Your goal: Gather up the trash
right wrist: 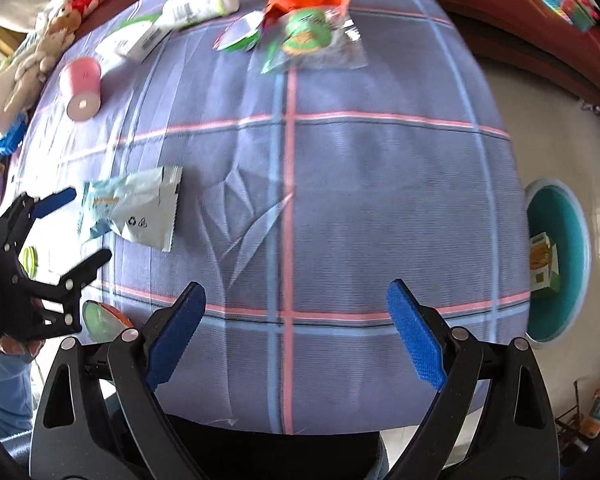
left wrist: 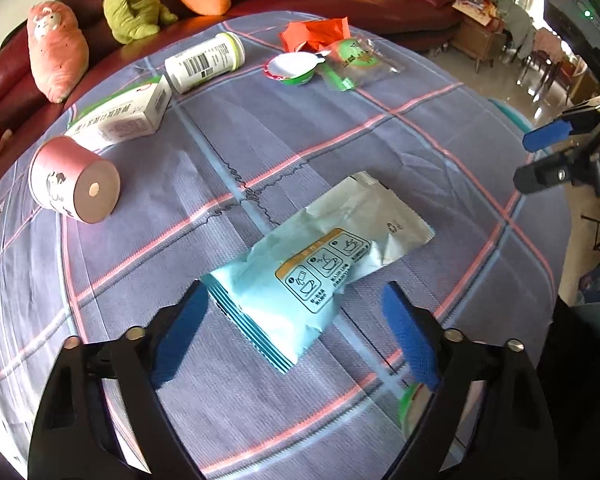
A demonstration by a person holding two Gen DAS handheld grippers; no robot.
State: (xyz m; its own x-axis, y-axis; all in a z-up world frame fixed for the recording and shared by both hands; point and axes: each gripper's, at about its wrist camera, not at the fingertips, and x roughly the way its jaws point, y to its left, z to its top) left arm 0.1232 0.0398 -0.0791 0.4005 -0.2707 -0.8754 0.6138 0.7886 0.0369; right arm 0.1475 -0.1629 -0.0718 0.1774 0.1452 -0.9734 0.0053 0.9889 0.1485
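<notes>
Left gripper point(left wrist: 296, 332) lines up over the blue packet point(left wrist: 300, 276) — pickup is on!

Its jaws stand wide, astride the near end of the packet with nothing pinched yet; by my read the next move is a short drop and a squeeze across that crimped end. The packet lies flat and crumpled on the checked tablecloth point(left wrist: 340, 140), pale blue fading to silver, pictograms facing up. Right gripper point(right wrist: 296, 332) hangs wide and empty over bare cloth, and the teal bin point(right wrist: 568, 264) sits on the floor just beside the table, a box already inside.
</notes>
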